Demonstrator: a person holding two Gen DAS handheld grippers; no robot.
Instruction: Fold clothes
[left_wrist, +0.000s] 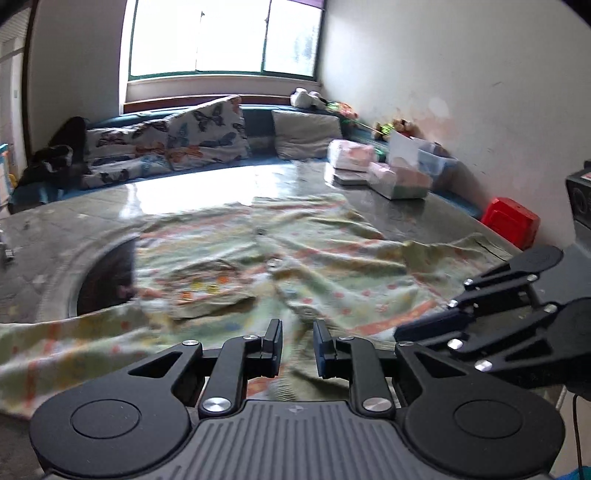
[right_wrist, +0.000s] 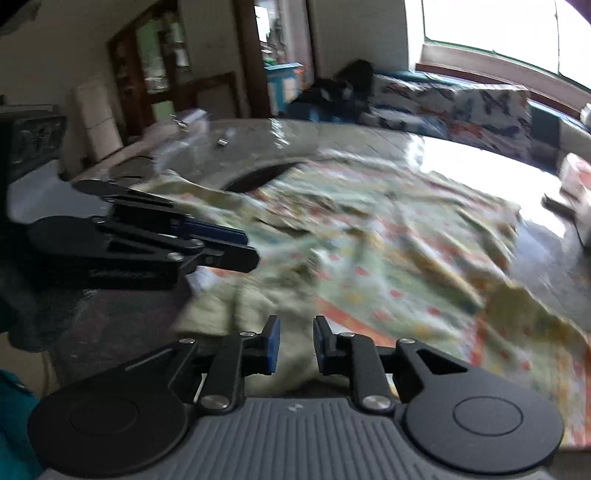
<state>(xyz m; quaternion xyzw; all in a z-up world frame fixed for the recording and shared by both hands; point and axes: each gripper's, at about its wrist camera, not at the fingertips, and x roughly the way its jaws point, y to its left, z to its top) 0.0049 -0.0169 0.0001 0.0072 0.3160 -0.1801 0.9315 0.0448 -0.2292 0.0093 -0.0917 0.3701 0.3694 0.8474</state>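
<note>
My left claw (left_wrist: 297, 345) hangs just over the near edge of the green patterned garment (left_wrist: 258, 266) with its fingers apart and nothing between them, and my right claw (right_wrist: 296, 345) is parted and empty too, over the same near hem. The garment lies spread and rumpled across the glossy grey surface (left_wrist: 207, 192), partly covering a round dark opening (left_wrist: 107, 280) in it. Beyond stand clear boxes (left_wrist: 399, 177), then butterfly cushions (left_wrist: 177, 144) under the window (left_wrist: 225, 37).
</note>
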